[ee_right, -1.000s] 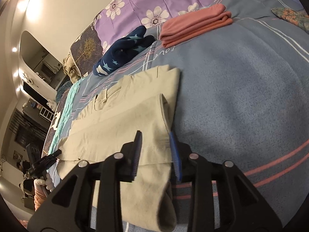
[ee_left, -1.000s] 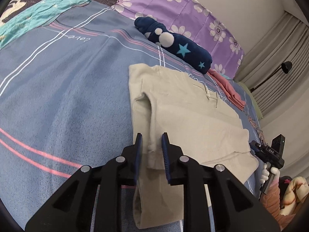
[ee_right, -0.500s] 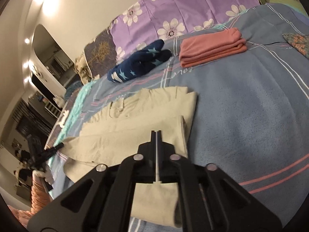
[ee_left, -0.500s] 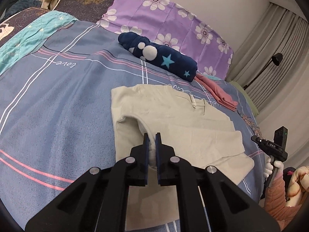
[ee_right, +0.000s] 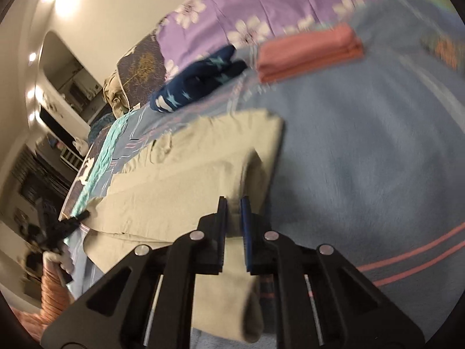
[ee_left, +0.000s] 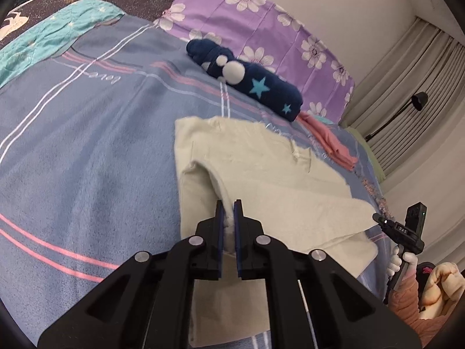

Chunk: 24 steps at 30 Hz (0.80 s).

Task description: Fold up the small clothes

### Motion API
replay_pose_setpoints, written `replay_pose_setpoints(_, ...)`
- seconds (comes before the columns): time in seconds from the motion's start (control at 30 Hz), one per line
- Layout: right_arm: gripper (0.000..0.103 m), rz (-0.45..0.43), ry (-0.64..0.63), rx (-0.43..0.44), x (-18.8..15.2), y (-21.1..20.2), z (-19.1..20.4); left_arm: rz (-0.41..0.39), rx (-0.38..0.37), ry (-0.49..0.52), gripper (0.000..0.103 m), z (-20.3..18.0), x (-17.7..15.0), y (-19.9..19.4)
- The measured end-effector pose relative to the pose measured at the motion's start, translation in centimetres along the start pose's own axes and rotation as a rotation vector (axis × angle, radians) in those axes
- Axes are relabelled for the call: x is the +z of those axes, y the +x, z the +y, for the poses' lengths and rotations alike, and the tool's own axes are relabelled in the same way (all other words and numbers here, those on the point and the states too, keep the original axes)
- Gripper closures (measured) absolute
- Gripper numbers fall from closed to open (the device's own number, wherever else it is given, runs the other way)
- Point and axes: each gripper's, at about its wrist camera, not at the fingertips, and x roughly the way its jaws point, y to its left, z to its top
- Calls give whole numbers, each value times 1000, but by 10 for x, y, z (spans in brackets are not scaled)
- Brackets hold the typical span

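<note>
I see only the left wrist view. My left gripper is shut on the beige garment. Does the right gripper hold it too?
Observer: Yes. The right gripper has just been closing its jaws, and it now pinches the garment between them.
Operator: Is the pink pile tidy? I see only its end.
Observer: Yes, the pink pile is a neat folded stack, flat on the bed.
Operator: Do you see my left gripper there?
Observer: Yes, blurred: the left gripper is at the garment's far side, in a white-gloved hand.
</note>
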Motion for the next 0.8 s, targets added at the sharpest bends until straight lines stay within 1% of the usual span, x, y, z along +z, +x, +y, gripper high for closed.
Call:
replay_pose_setpoints(0.07,93,9,-18,-19,7,1,6,-21,-14,1,97,-3,6,-4)
replay_pose_setpoints(0.1,93,10,-14,-15,8,2,6,-29,-18,0,97,-5,8,-5)
replay_pose_setpoints(0.13,93,11,0,3,9,2,5,-32,-27,-4,97,-5,11,-4)
replay_pose_setpoints(0.2,93,6,55,70,14,4,-1,-37,-44,-14,97,-6,16,-4)
replay_pose_setpoints(0.23,93,0,68,86,16,4,-3,-38,-48,-14,97,-7,21,-3)
replay_pose_setpoints(0.33,93,-26,89,108,37,8,-3,-49,-44,-3,97,-12,39,1)
replay_pose_setpoints(0.47,93,-54,103,101,75,21,-2,-82,-35,13,97,-19,80,13)
replay_pose_setpoints(0.53,93,-62,109,76,95,34,-3,-100,-7,-1,97,-16,101,26)
replay_pose_setpoints(0.6,94,-64,133,32,114,56,-9,-112,30,-18,97,-7,120,44)
replay_pose_setpoints(0.63,93,-59,146,8,121,67,-14,-113,74,-37,97,2,129,58)
replay_pose_setpoints(0.67,91,-44,170,-19,126,81,-22,-100,104,-65,97,12,134,71)
replay_pose_setpoints(0.7,91,-30,193,-31,129,91,-28,-86,116,-89,97,20,136,79)
replay_pose_setpoints(0.77,91,5,231,-30,127,105,-39,-59,131,-138,98,37,135,90)
replay_pose_setpoints(0.8,91,10,225,-22,124,106,-42,-58,129,-132,97,40,133,88)
